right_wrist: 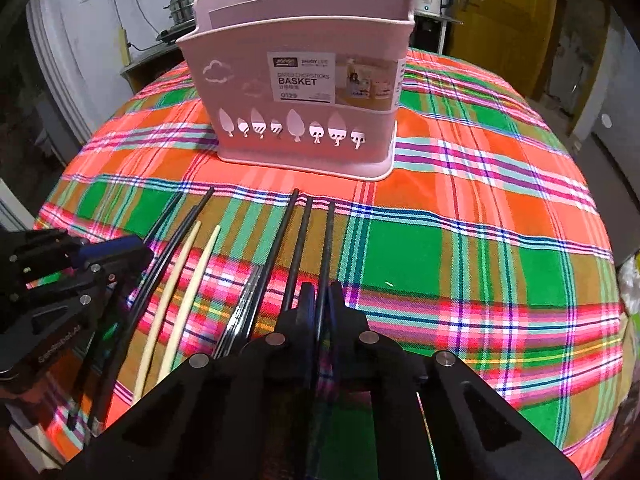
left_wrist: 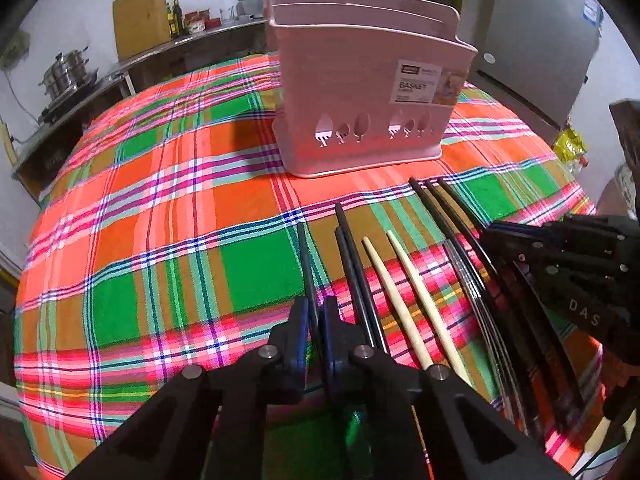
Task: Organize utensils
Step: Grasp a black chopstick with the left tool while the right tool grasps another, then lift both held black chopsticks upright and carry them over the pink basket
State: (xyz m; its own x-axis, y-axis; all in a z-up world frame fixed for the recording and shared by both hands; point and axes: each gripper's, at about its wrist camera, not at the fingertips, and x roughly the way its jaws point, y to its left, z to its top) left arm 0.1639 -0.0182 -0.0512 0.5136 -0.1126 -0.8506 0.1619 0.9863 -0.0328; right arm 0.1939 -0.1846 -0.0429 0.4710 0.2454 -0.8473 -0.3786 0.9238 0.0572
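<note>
A pink plastic basket [left_wrist: 360, 92] is standing upright on a worktop [left_wrist: 160, 200] covered by a bright plaid cloth of orange, green and pink. Its label reads "BASKET", and leaf-shaped cut-outs are running along its lower wall. Inner dividers are showing above its rim.

In front of the basket, on the side nearer the cameras, a row of chopsticks is lying on the cloth, their tips pointing toward the basket. Two pale wooden chopsticks [left_wrist: 404, 296] are lying side by side in the middle of the row, with black ones on either side of them and what looks like a metallic pair [right_wrist: 246, 304] just beside them.

The left tongs [left_wrist: 316, 312] are pinching one black chopstick [left_wrist: 305, 256], the one at the left end of the row as seen facing the basket. The right tongs [right_wrist: 320, 304] are pinching another black chopstick [right_wrist: 329, 240], at the right end of the row. Both sets of tongs are pressed together on their chopsticks, angled downward toward the cloth, well short of the basket. Each tool's black body is showing at the edge of the other's view.
</note>
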